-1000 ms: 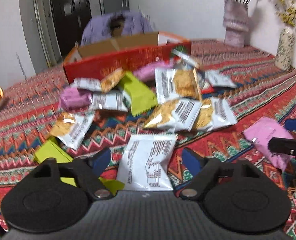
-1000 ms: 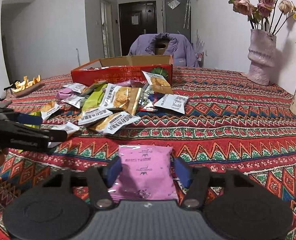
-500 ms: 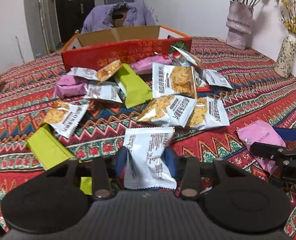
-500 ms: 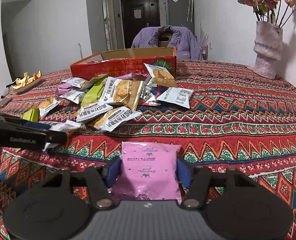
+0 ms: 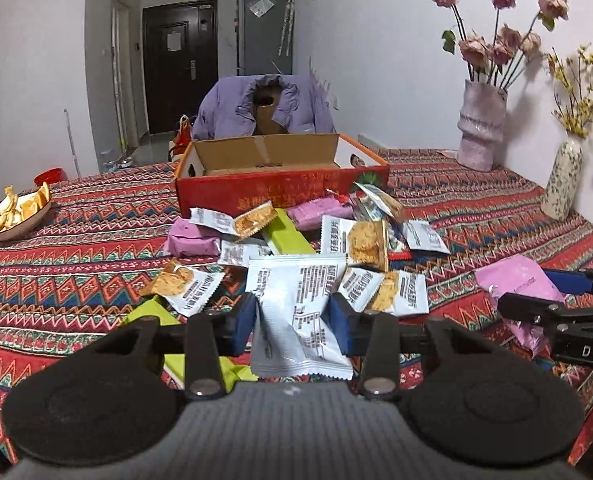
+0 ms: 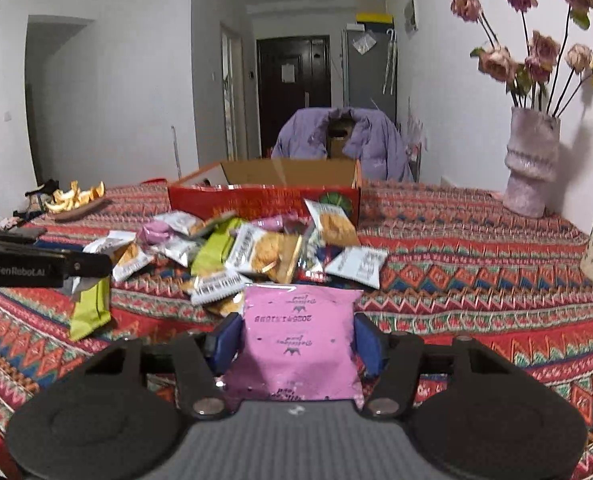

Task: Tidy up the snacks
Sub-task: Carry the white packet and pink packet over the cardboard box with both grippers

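The left gripper [image 5: 292, 322] clamps a white packet [image 5: 296, 312] above the patterned table [image 5: 96, 240]; beside it, the right gripper [image 6: 294, 340] pinches a pink packet [image 6: 298, 336], also lifted near the table's front edge. Beyond them a snack pile [image 5: 296, 236] lies mid-table against the open red box [image 5: 272, 184]. A vase [image 5: 480, 128] stands toward the far right corner.
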The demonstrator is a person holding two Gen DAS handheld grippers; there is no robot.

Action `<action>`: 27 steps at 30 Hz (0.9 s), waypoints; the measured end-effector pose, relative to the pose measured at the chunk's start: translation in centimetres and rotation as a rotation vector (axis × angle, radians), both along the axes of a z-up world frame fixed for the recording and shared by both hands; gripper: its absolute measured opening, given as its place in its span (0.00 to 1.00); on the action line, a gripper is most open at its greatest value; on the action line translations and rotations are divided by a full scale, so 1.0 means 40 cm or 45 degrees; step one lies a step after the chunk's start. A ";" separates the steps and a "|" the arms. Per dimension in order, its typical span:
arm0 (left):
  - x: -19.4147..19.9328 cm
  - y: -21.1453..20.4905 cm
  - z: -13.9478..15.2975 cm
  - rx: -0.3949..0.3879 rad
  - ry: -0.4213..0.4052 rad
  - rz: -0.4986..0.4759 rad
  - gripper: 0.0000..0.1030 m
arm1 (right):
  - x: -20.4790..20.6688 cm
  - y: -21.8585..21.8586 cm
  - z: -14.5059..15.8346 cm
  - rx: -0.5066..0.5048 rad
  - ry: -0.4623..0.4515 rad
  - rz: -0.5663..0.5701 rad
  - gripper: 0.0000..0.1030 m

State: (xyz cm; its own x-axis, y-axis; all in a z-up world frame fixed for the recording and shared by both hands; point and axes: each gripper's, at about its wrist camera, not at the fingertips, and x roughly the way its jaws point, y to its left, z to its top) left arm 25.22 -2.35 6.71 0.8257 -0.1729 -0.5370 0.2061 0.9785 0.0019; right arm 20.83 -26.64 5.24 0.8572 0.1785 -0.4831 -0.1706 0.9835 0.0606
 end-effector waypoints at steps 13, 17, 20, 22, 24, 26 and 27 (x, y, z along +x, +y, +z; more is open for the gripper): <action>0.287 0.076 0.128 -0.073 0.079 0.021 0.40 | 0.314 -0.004 0.189 0.084 -0.012 0.168 0.58; 0.444 0.096 0.176 -0.064 0.099 0.048 0.40 | 0.479 -0.016 0.241 0.123 0.062 0.210 0.58; 0.578 0.104 0.215 -0.047 0.104 0.067 0.40 | 0.638 -0.026 0.261 0.172 0.163 0.216 0.58; 0.668 0.098 0.232 -0.012 0.079 0.087 0.40 | 0.759 -0.037 0.257 0.222 0.257 0.193 0.58; 0.754 0.091 0.234 0.003 0.082 0.101 0.40 | 0.880 -0.038 0.240 0.232 0.333 0.153 0.58; 0.853 0.090 0.224 -0.023 0.126 0.106 0.40 | 0.993 -0.017 0.217 0.178 0.374 0.117 0.58; 0.895 0.092 0.215 -0.034 0.143 0.129 0.40 | 1.037 -0.006 0.203 0.131 0.384 0.095 0.58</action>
